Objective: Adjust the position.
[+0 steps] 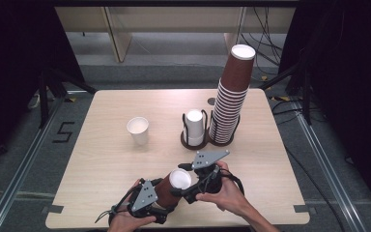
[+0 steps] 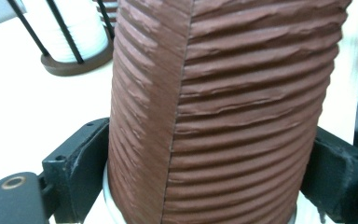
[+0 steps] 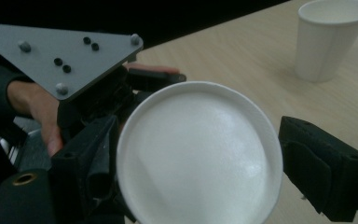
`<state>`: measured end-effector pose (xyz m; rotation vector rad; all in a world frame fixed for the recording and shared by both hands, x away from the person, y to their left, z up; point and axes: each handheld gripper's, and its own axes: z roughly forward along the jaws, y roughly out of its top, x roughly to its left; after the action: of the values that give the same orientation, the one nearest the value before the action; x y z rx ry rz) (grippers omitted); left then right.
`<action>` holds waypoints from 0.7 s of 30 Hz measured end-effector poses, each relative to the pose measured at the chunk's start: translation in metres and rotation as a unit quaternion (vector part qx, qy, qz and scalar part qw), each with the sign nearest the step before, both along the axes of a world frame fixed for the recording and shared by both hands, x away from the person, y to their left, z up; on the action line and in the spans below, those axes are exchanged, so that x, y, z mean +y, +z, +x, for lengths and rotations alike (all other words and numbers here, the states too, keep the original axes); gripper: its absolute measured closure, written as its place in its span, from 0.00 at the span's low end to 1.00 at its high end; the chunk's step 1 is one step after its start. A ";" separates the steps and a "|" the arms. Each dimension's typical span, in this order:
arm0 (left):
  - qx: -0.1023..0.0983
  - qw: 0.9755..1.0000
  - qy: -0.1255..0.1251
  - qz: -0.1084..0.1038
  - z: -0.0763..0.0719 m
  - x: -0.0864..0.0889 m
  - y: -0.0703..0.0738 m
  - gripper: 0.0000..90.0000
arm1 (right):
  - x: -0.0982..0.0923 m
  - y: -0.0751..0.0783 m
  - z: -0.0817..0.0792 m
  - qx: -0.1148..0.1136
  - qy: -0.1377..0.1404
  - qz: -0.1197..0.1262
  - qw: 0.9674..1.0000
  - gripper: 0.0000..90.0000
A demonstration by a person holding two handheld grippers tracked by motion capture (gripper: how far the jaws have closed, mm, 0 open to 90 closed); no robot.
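At the near left of the table, the left gripper lies low over the near edge and clamps a brown ribbed cup; in the left gripper view both black jaws press against the ribbed wall of the cup near its rim, one on each side. The cup is held tilted, its white bottom facing up and to the right. Just right of it, the right gripper has its jaws spread wide on either side of that white bottom; in the right gripper view the disc sits between the jaws with a clear gap on the right, no pinch. Farther off, a white cup stands upright mid-table, left of centre. To its right a wire holder carries white cups, and beside it stands a tall leaning stack of brown cups, far right.
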<state>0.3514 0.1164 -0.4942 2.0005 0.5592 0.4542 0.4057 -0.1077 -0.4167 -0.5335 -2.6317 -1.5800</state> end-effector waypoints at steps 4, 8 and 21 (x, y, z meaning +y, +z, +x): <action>-0.003 0.999 -0.011 0.035 -0.002 -0.002 0.000 0.13 | -0.004 -0.001 -0.002 0.001 0.011 -0.025 1.000 0.17; -0.014 0.998 -0.018 0.055 -0.003 -0.002 0.001 0.13 | -0.004 -0.005 -0.003 0.003 0.015 -0.048 0.999 0.17; -0.018 0.997 -0.027 0.065 -0.004 -0.005 0.000 0.11 | 0.004 -0.011 -0.005 0.010 0.033 -0.068 0.997 0.24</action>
<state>0.3479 0.1112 -0.4943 2.1216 0.4626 0.5036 0.4005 -0.1036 -0.4280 -0.4596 -2.7253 -1.3773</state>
